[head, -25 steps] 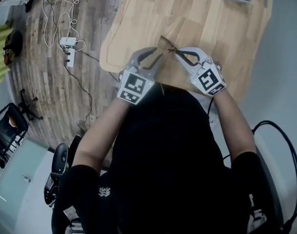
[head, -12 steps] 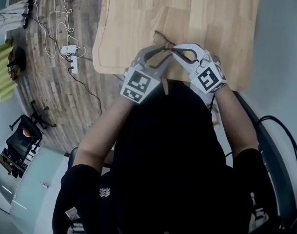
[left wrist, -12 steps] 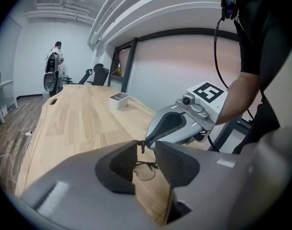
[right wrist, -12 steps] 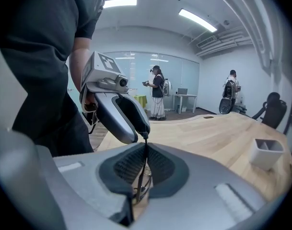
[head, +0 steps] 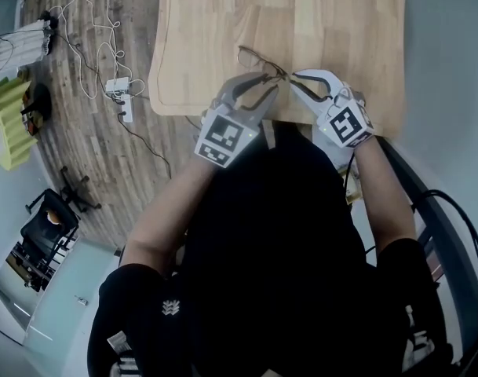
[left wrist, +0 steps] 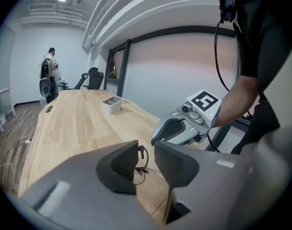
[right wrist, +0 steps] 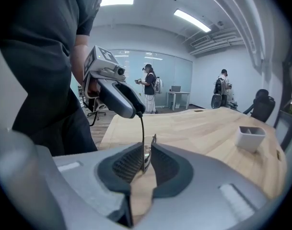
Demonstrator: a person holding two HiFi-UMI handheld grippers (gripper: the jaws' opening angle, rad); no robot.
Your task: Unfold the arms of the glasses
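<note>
Thin dark-framed glasses [head: 258,63] lie on the wooden table [head: 325,22] near its front edge, between my two grippers. My left gripper [head: 266,83] is open and its jaws are closing a little. The curved tip of one glasses arm [left wrist: 142,159] stands in the gap, touching neither pad. That arm runs straight from the frame to the left gripper's tip [right wrist: 138,113]. My right gripper [head: 295,83] has its jaws opening, with the frame's hinge end [right wrist: 146,152] still between its fingertips in a narrow gap.
A small white tray [left wrist: 111,104] stands farther along the table. On the floor to the left lie a power strip and cables [head: 121,93]. People stand far off in the room [right wrist: 150,95]. The table's front edge runs just under both grippers.
The right gripper has drawn back to the right from the glasses. The left gripper has stayed at the glasses' arm tip. The head view has shifted, so the table shows higher in the picture.
</note>
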